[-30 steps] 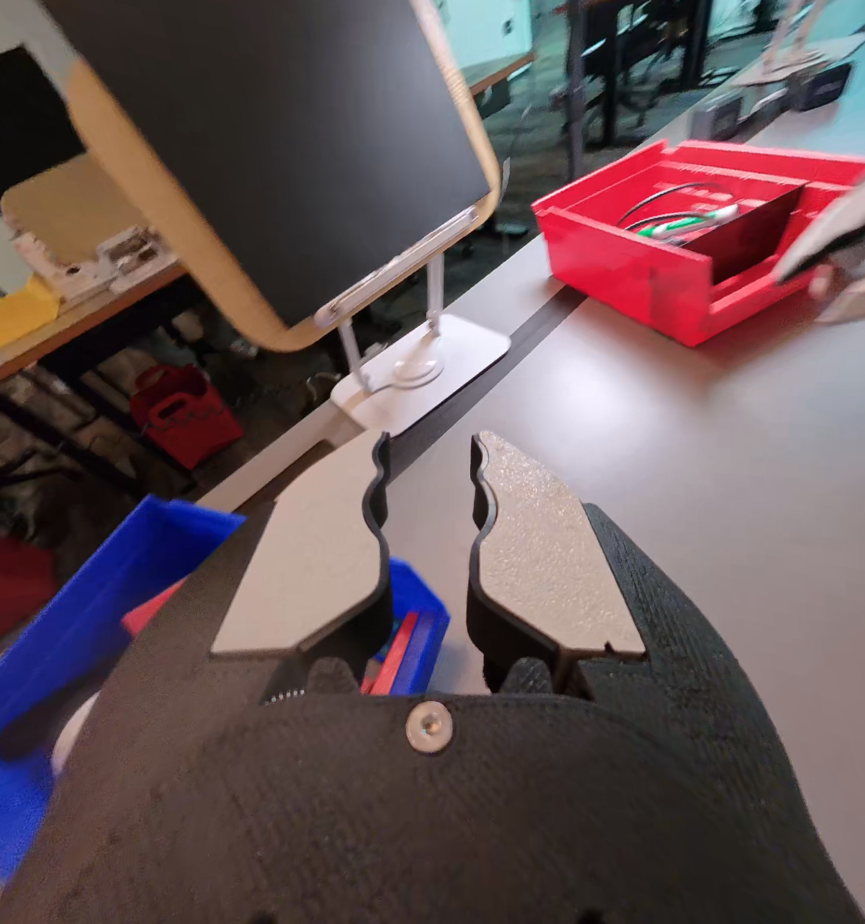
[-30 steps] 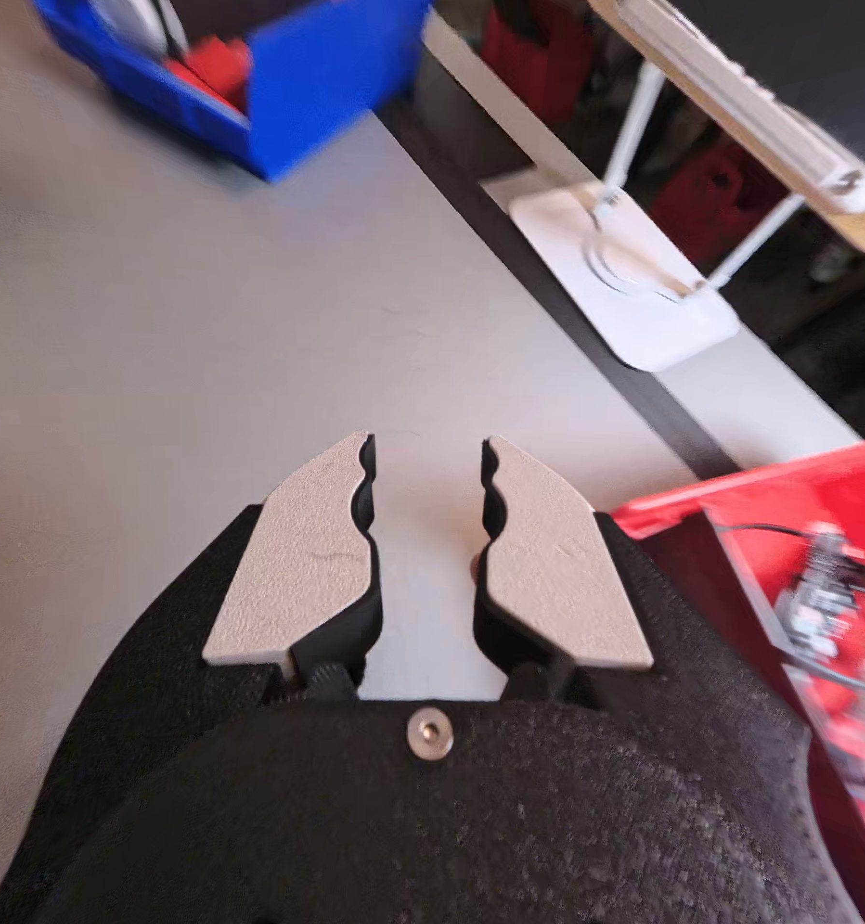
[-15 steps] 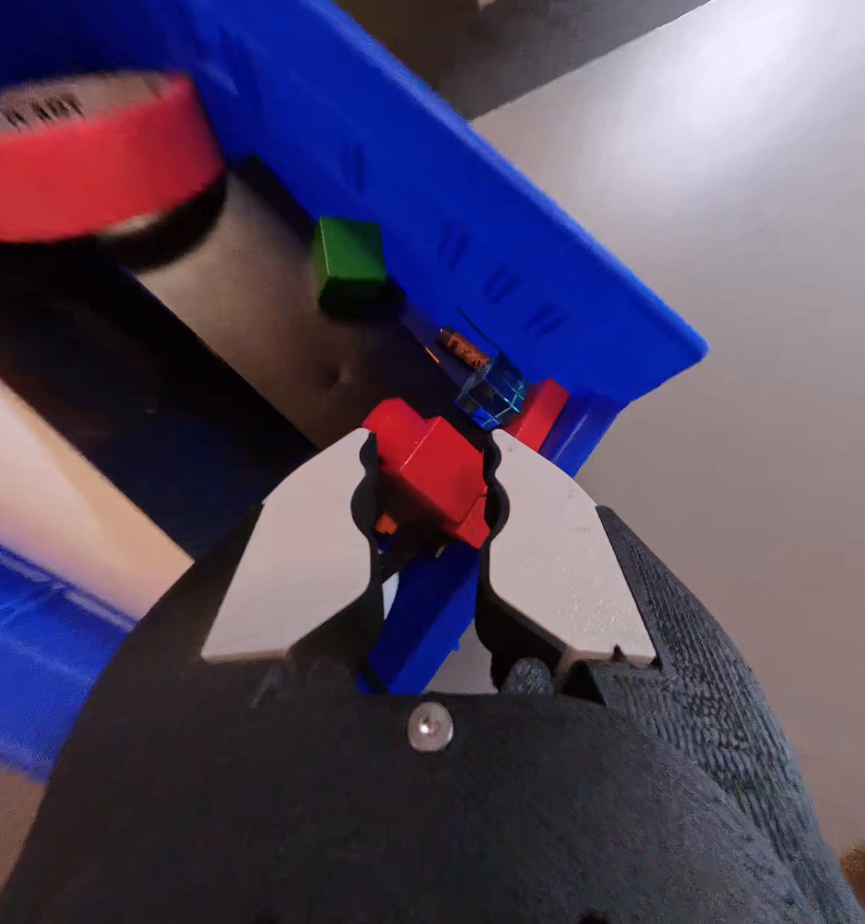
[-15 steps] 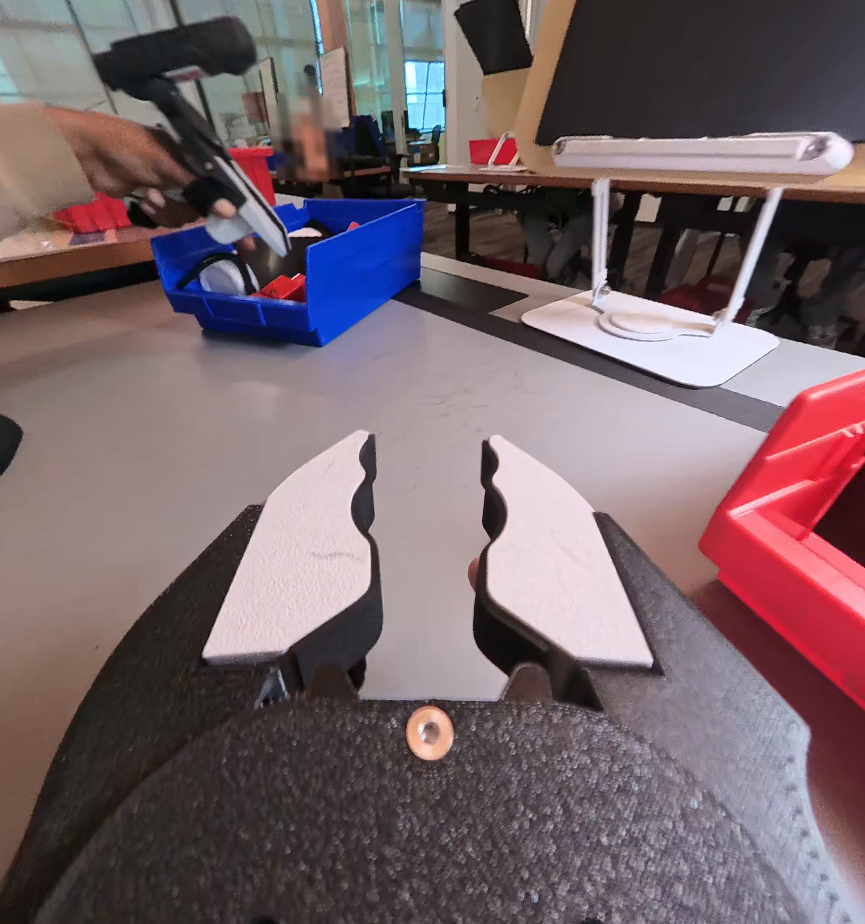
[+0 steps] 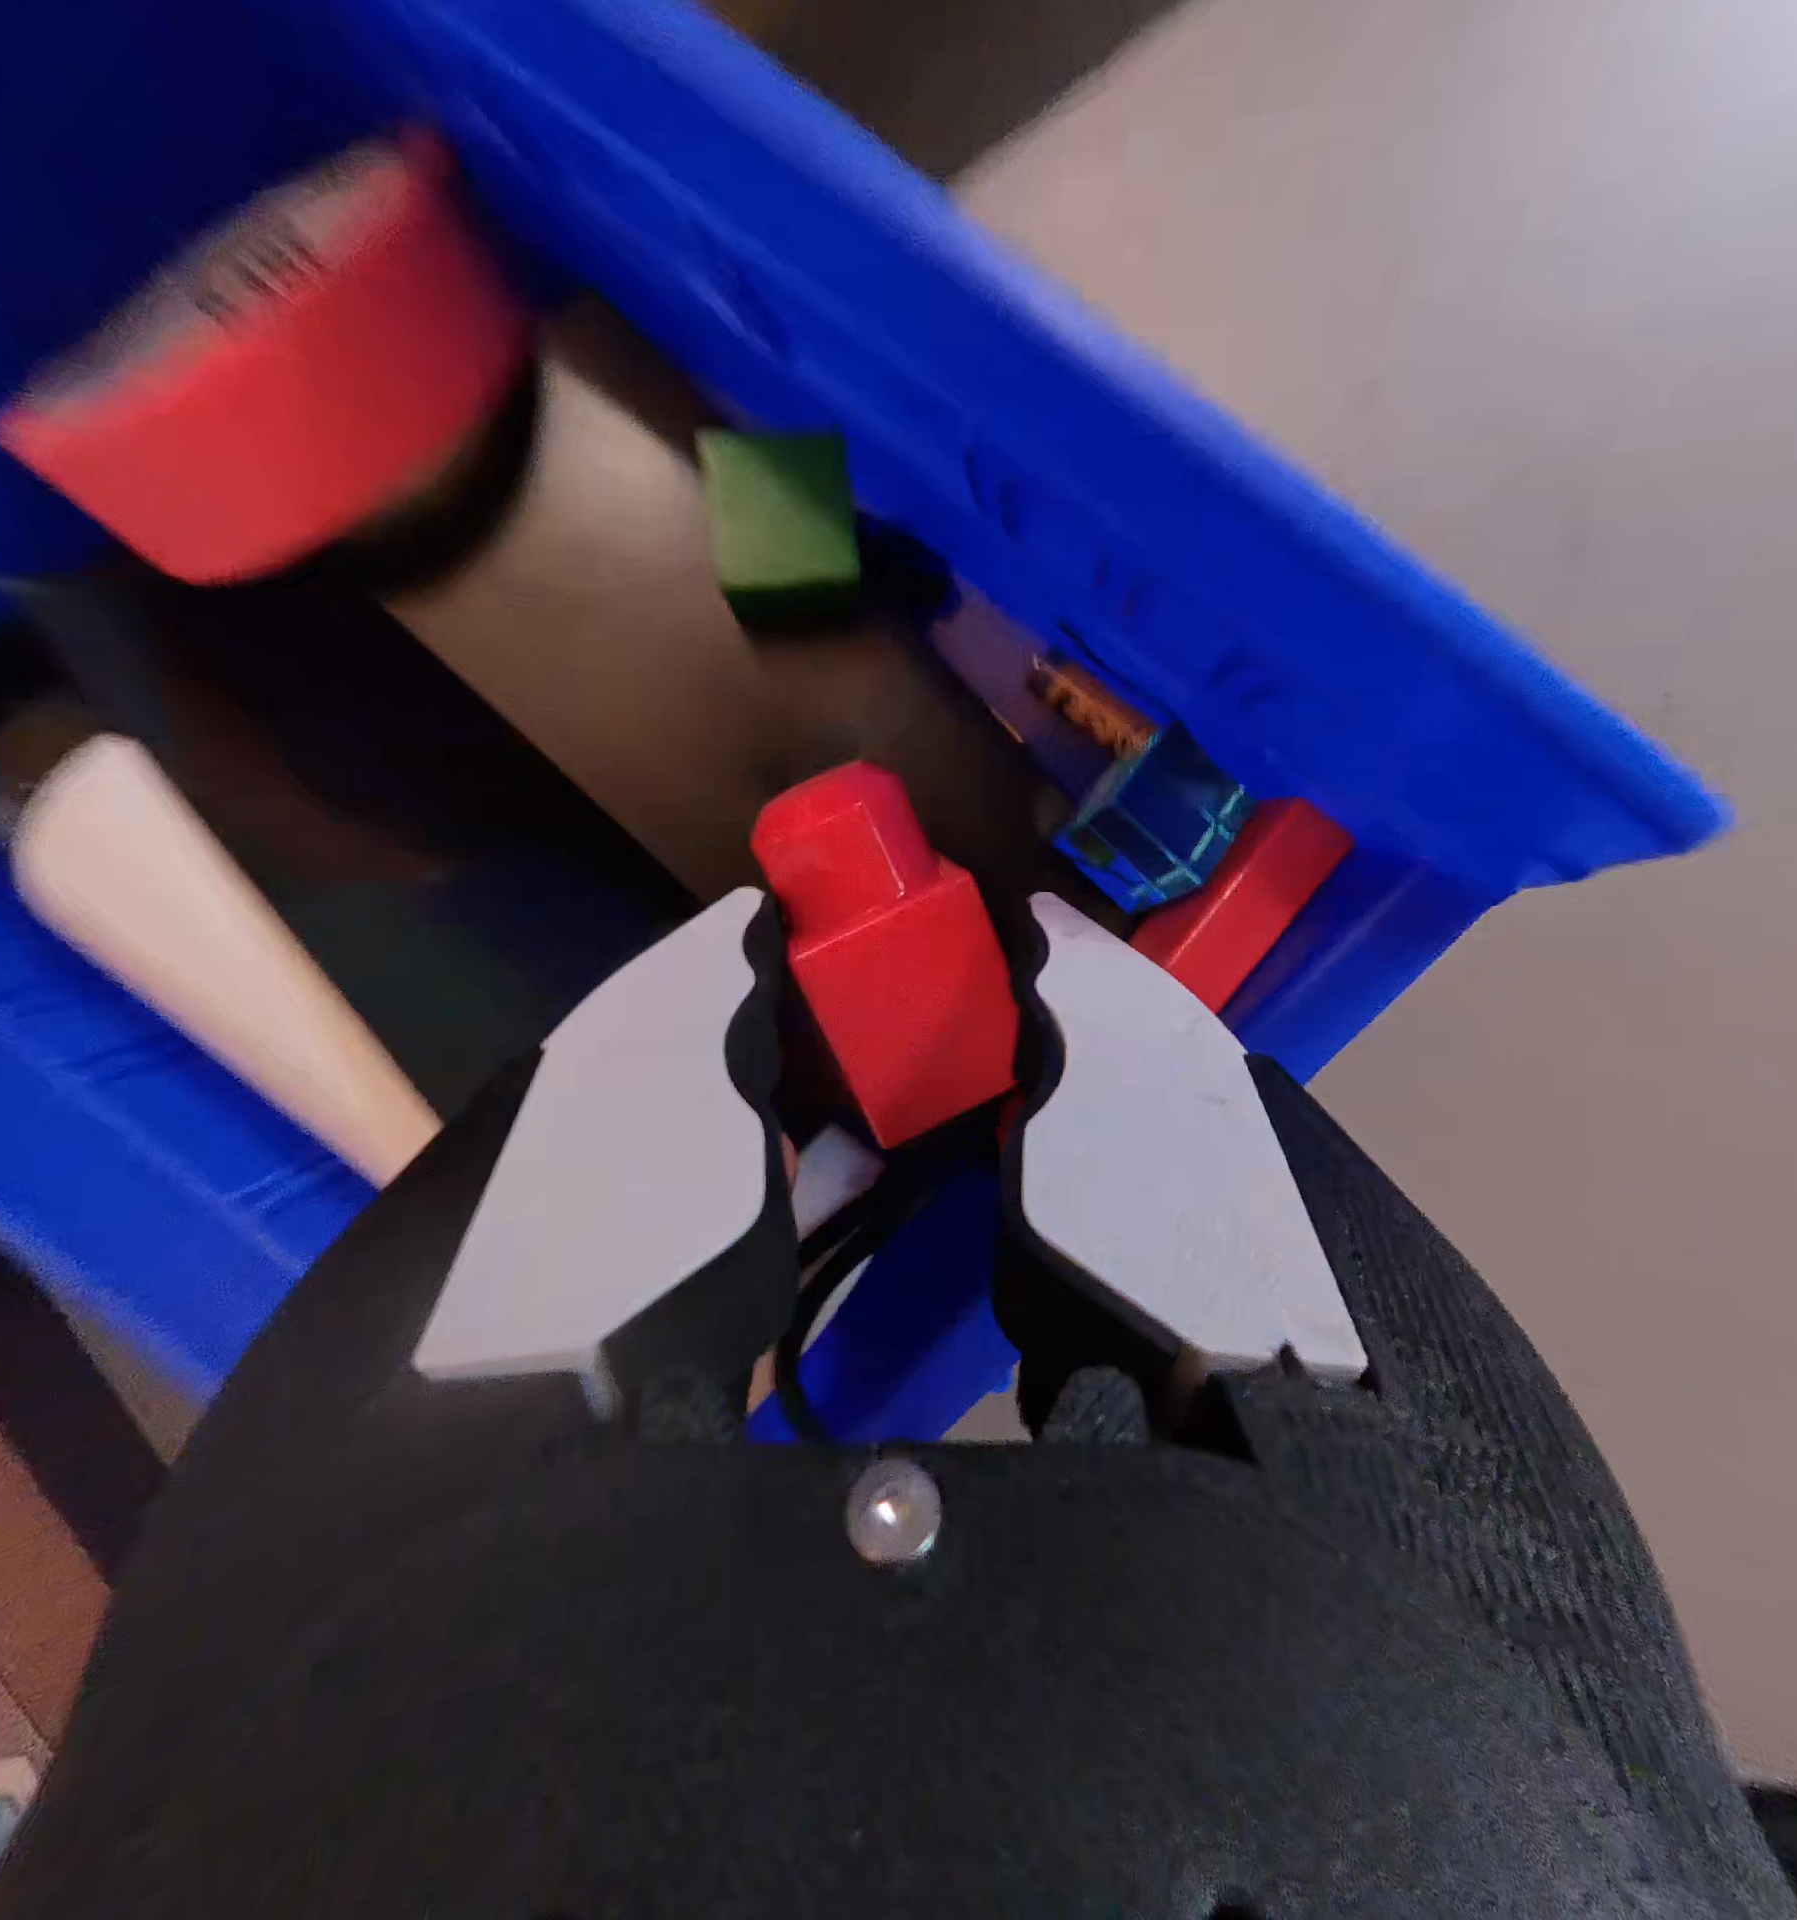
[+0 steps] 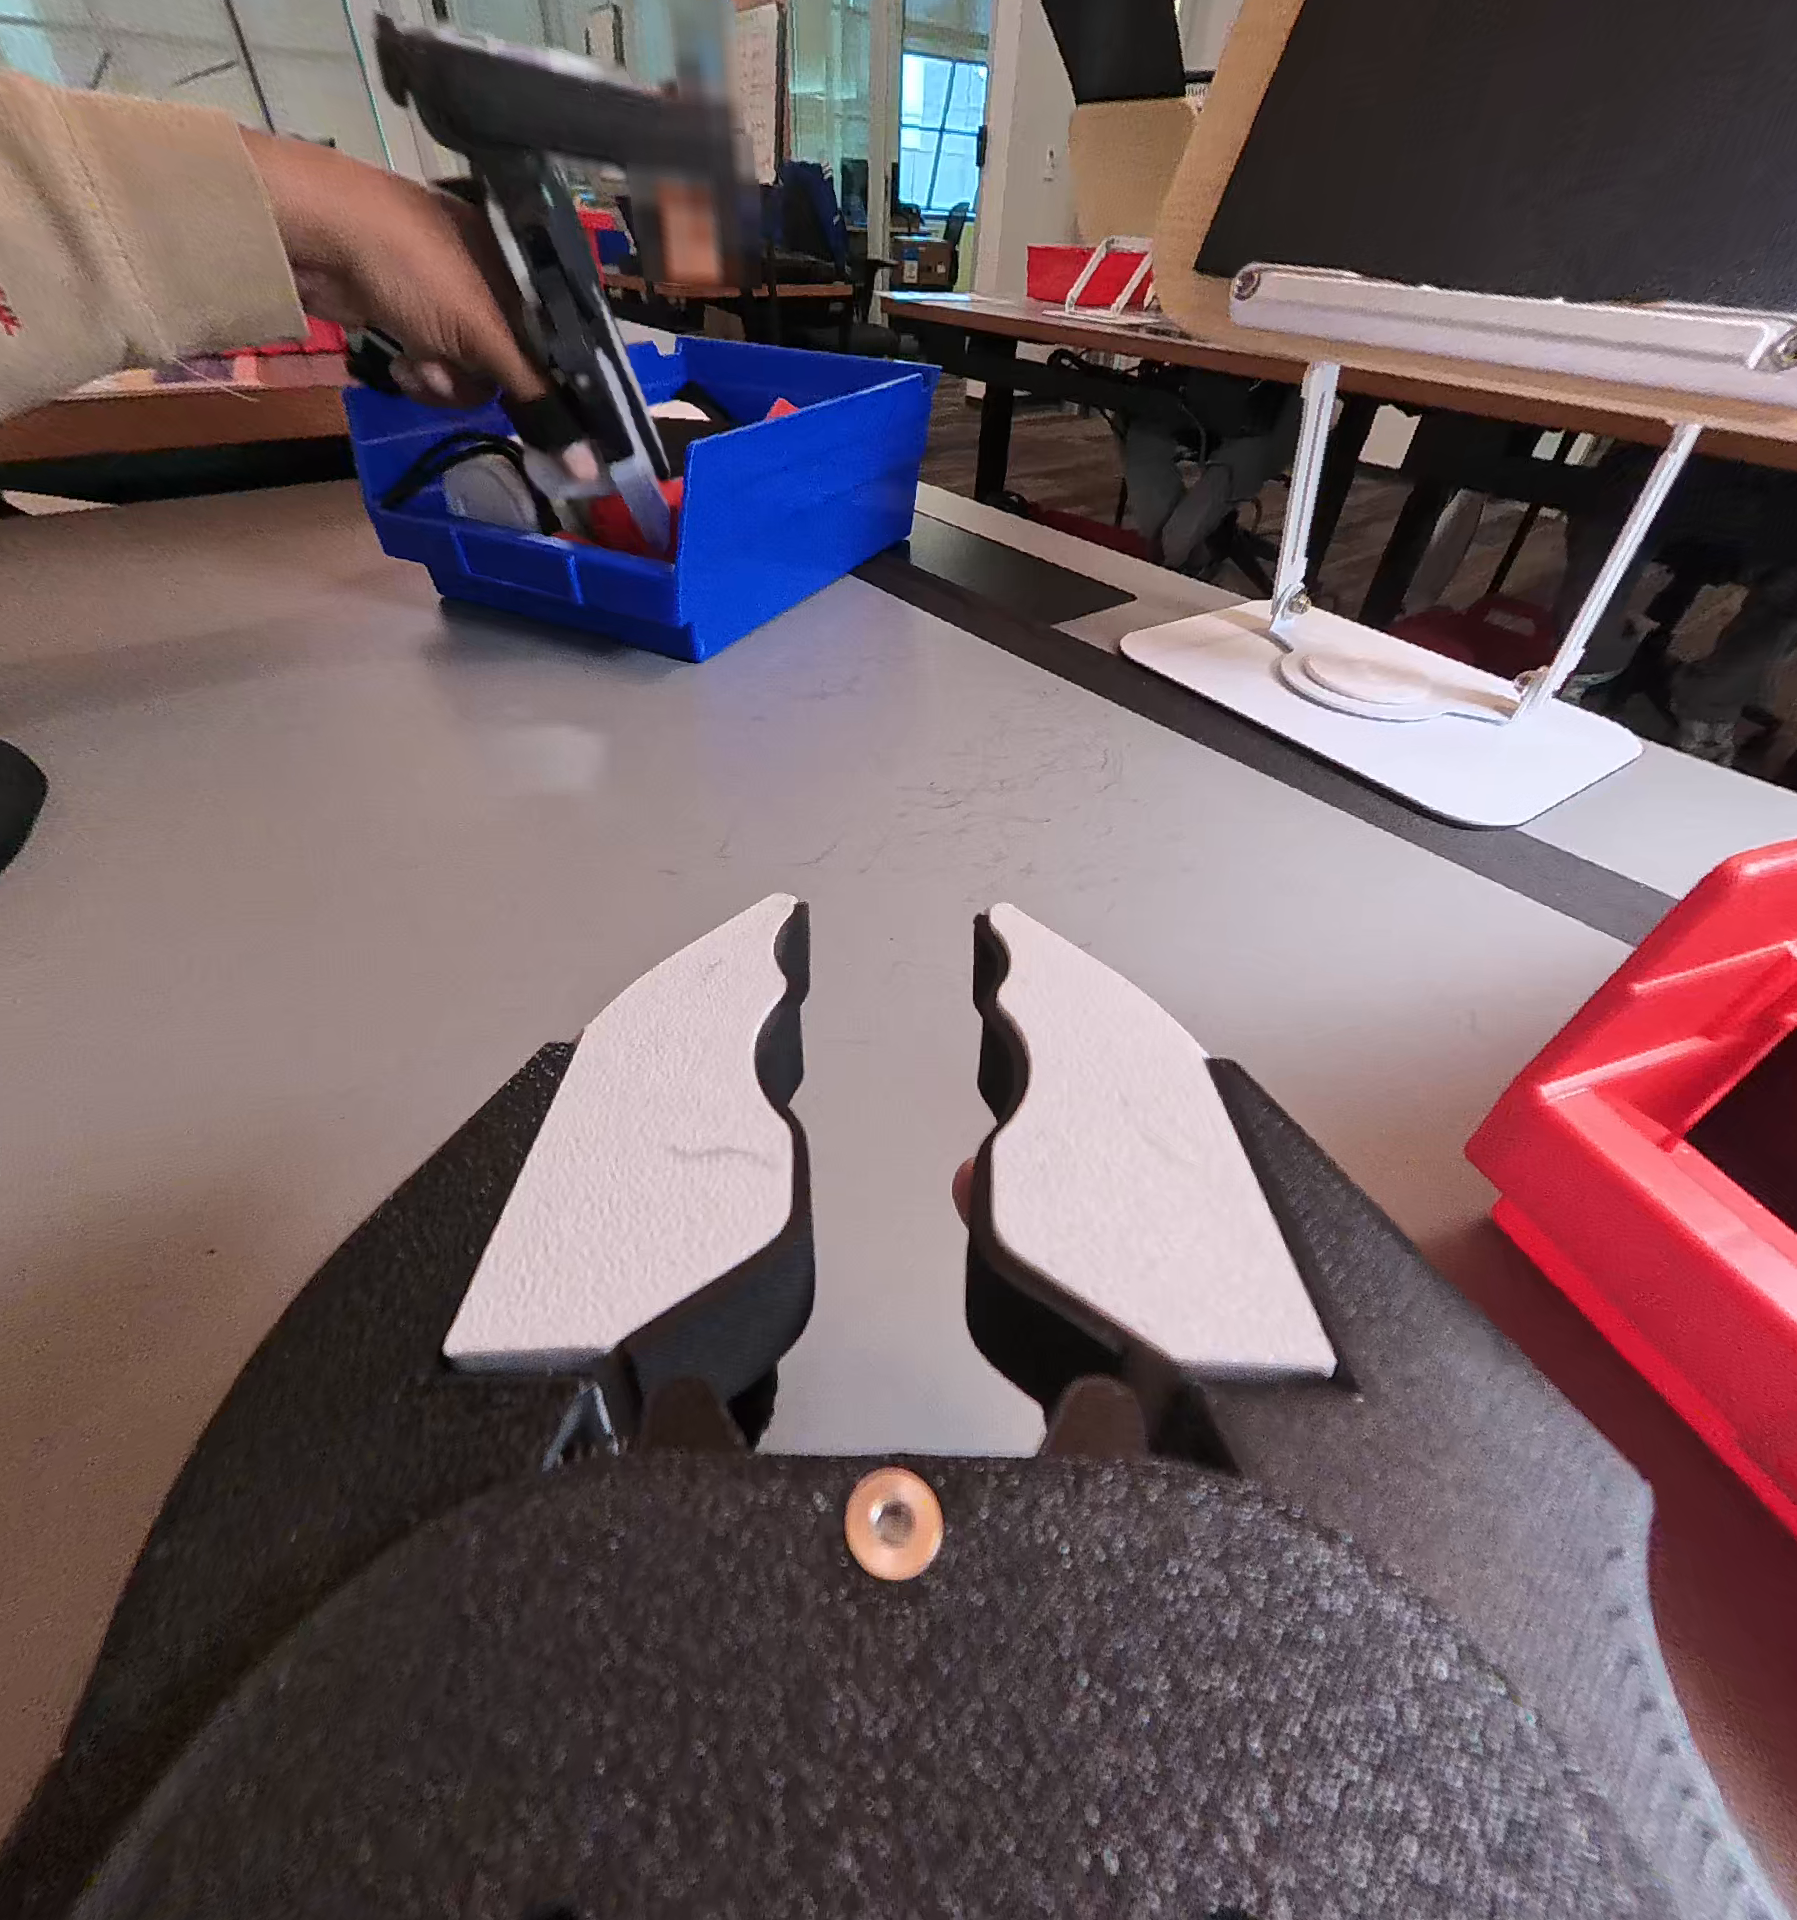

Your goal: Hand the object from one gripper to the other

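Note:
In the left wrist view my left gripper (image 5: 889,935) is shut on a small red block with a stud on top (image 5: 889,977), inside the blue bin (image 5: 1081,436). In the right wrist view my right gripper (image 6: 889,920) is open and empty, low over the grey table (image 6: 354,831). Far off in that view the left gripper (image 6: 619,488) reaches down into the blue bin (image 6: 769,520), held by a hand in a beige sleeve (image 6: 94,239).
The blue bin holds a red tape roll (image 5: 270,384), a green cube (image 5: 785,525), a clear blue cube (image 5: 1148,831), another red block (image 5: 1237,904) and a white cylinder (image 5: 208,956). A red bin (image 6: 1694,1164) is at the right, a white stand (image 6: 1393,717) behind. About 40 cm separates my left fingertips from my right.
My left gripper has closed tighter on the red block and shifted slightly in the blue bin. My right gripper has stayed open, its view moving a little closer to the bin.

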### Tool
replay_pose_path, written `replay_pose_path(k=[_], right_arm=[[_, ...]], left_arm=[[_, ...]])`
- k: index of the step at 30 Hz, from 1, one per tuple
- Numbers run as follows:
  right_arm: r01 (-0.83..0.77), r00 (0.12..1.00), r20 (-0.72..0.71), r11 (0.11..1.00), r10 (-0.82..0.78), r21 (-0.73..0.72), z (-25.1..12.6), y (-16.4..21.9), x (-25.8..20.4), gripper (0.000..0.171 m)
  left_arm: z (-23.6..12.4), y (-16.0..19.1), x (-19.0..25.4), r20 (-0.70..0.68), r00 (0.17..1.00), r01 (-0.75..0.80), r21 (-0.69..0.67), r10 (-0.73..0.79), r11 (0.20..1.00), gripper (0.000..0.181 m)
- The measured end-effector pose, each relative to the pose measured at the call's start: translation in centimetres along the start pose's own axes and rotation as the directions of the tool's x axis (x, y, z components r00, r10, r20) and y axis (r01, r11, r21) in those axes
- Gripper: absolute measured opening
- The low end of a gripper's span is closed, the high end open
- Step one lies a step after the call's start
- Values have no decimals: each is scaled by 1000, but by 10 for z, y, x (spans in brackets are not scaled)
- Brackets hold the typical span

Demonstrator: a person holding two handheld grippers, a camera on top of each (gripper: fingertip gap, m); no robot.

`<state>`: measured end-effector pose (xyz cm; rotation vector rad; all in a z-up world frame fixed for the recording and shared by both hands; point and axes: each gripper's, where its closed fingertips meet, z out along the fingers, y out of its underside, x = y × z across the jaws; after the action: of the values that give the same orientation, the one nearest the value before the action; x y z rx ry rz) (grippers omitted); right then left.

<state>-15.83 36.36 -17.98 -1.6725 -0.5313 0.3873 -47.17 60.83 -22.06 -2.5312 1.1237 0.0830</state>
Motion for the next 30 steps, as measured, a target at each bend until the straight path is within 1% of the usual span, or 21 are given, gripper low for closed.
replay_pose_path(k=[1,3,4,5,6,8,10,12,13,14,16,17,18,19,21,23,24,26,28,30], right_arm=[[9,1000,-6,1000,-9,0,-1,-1,0,30],[29,999,-17,1000,-29,9,-2,-4,3,30],[39,999,-24,999,-39,17,-3,-8,5,30],[48,998,-30,998,-47,29,-2,-15,7,30],[54,998,-28,997,-52,46,0,-25,8,30],[53,998,9,995,-54,80,8,-56,4,33],[40,994,91,988,-54,147,16,-100,-11,34],[0,977,207,977,-44,211,21,-148,-32,36],[-44,959,282,970,-26,241,21,-171,-45,37],[-95,934,358,962,-4,257,20,-189,-58,38],[-178,874,485,949,31,261,15,-211,-79,44],[-208,855,517,943,45,261,13,-214,-86,44],[-219,843,535,941,50,258,13,-211,-92,45],[-223,833,551,943,54,246,14,-205,-97,45],[-264,796,600,940,84,218,16,-197,-105,44],[-301,754,645,938,123,174,19,-192,-112,42],[-296,757,641,941,126,165,22,-189,-113,39],[-265,774,627,944,87,196,23,-186,-112,36],[-224,796,602,955,63,196,22,-183,-105,35],[-98,852,523,979,-11,180,21,-178,-92,35]], left_arm=[[-13,-10,-5,25,1000,-5,79,3,997,43],[-55,-35,-10,50,999,-5,298,-10,955,43],[-82,-48,-5,28,1000,-1,417,-12,909,43],[-111,-62,9,-21,1000,-2,540,16,842,43],[-143,-74,30,-80,994,-3,659,75,752,43],[-205,-90,86,-182,950,16,840,254,542,43],[-258,-90,150,-232,851,74,941,471,331,43],[-297,-79,204,-218,736,161,976,641,148,43],[-310,-73,223,-208,688,209,974,695,85,43],[-317,-68,235,-207,659,254,966,723,46,43],[-325,-60,250,-219,610,341,940,761,-3,42],[-327,-55,255,-226,573,377,926,788,-9,43],[-325,-53,260,-240,540,387,922,807,15,43],[-322,-52,262,-250,526,387,922,813,34,43],[-316,-52,267,-250,514,387,921,821,38,42],[-308,-53,275,-260,491,376,924,831,67,42],[-306,-54,278,-263,482,377,923,835,73,42],[-305,-55,281,-271,479,385,920,835,78,42],[-298,-59,279,-263,525,339,937,810,85,39],[-289,-63,274,-265,564,277,953,782,122,38]])
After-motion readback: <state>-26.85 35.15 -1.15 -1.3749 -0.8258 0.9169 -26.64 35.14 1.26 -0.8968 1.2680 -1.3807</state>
